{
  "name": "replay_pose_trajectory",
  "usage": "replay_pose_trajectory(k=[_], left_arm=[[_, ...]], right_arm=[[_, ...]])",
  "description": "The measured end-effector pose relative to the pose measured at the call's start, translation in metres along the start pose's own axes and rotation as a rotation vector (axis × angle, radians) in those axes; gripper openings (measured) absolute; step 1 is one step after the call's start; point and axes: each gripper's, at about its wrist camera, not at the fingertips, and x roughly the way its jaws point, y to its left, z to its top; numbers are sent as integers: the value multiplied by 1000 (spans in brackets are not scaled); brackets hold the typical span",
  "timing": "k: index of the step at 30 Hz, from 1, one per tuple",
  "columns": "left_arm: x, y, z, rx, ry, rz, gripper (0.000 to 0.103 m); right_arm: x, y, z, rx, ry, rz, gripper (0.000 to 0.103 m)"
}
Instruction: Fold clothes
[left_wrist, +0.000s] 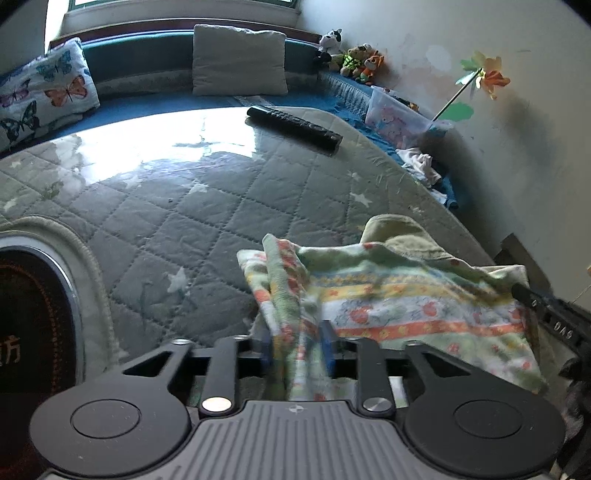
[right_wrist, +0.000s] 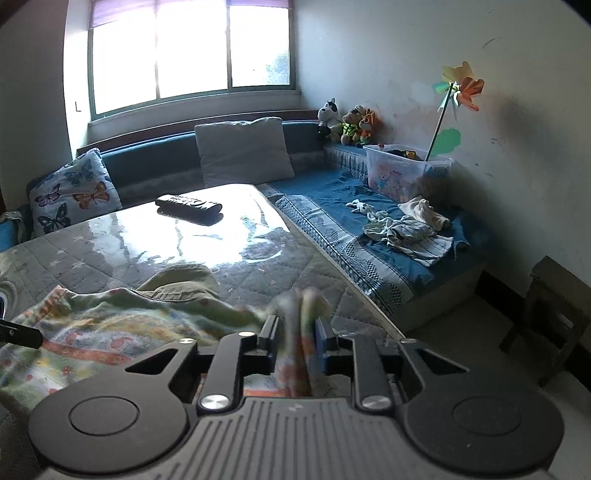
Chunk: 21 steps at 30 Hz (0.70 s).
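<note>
Here the desk (right_wrist: 110, 251), covered by a quilted grey cloth under clear glossy film, fills most of both views, with a blue-covered bench (right_wrist: 332, 192) running along the wall behind and beside it. The patterned garment (left_wrist: 406, 306) lies bunched on the near part of the desk, striped in orange, yellow and blue with small flowers, over a plain olive piece. A clear plastic bin (right_wrist: 402, 171) on the bench holds dark items that cannot be made out, and a pinwheel's stick rises from it. The black remote (left_wrist: 293, 127) lies farther out on the desk; its lettering is unreadable. The left gripper (left_wrist: 297, 347) has a fold of the garment between partly parted jaws. The right gripper (right_wrist: 295, 339) pinches another fold, jaws narrowly apart.
</note>
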Motion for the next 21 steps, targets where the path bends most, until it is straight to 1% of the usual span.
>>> replay_pose_trajectory(k=[2,4,7,8,11,13,14,18,21], left_arm=[[-2,0,-3,5,-2,5,44],[-4,0,-5,6,1,7,51],[-7,-1,-11,17,-1,10,53],[-9,-1,-14,22,-2,12,55],[-12,-4,-20,37,-4,17,57],[-14,-6,-24,51,-7,23,60],[-14,-6,-26,56,-8,26,60],[-18,-9,-33,83,-18,37,62],[-19,-10,-37,108,-25,52,63]], right_arm=[[-3,1,0,-2,-3,8,21],[-8,5,-2,-5,-4,28,24],[-15,12,-5,-6,0,62,34],[-19,16,-8,-2,3,85,40],[-26,30,-15,-19,10,130,42],[-28,39,-20,-21,17,159,46],[-30,43,-22,-22,20,173,50],[-33,63,-32,-37,36,226,50],[-33,75,-38,-67,40,240,50]])
